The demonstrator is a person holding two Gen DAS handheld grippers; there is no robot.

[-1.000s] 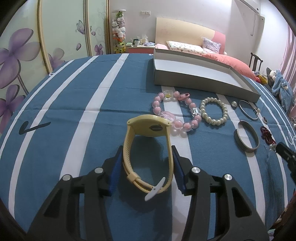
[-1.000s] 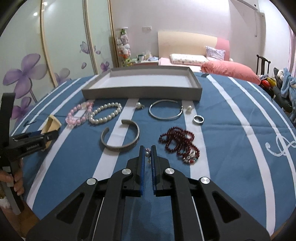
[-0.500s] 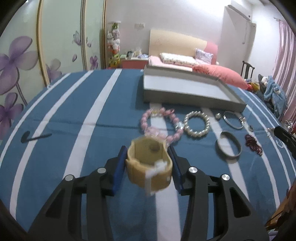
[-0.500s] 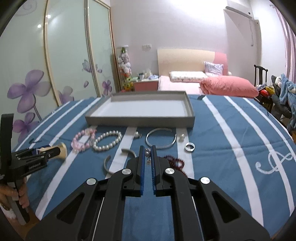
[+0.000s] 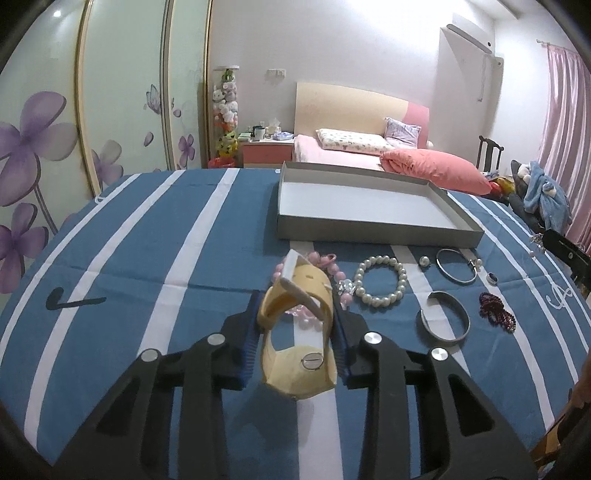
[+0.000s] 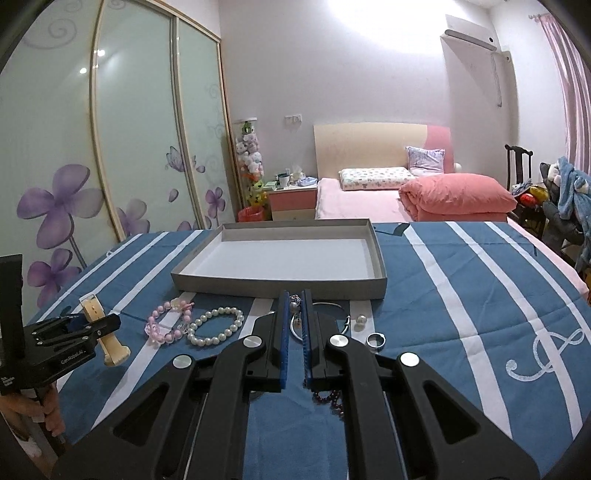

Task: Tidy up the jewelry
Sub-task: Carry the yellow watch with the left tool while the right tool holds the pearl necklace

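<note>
Both grippers tilt downward above the table: the left gripper [image 5: 295,325] is closing on the watch [image 5: 297,332] between its jaws, the right gripper [image 6: 294,317] pinches a small earring [image 6: 294,305].

blue cloth [image 5: 147,240] with white stripes, grey tray [image 5: 369,229], cream-yellow watch [image 5: 295,332], pink beads [image 6: 162,325], white pearl bracelet [image 5: 380,282].

A bed [image 6: 362,201] with pink quilt [image 6: 456,197] stands at twelve o'clock; flower-painted wardrobe doors [image 6: 110,155] at nine, plush toy column [image 6: 250,162] and nightstand [image 6: 291,199] between, air conditioner [image 6: 469,35] above.
</note>
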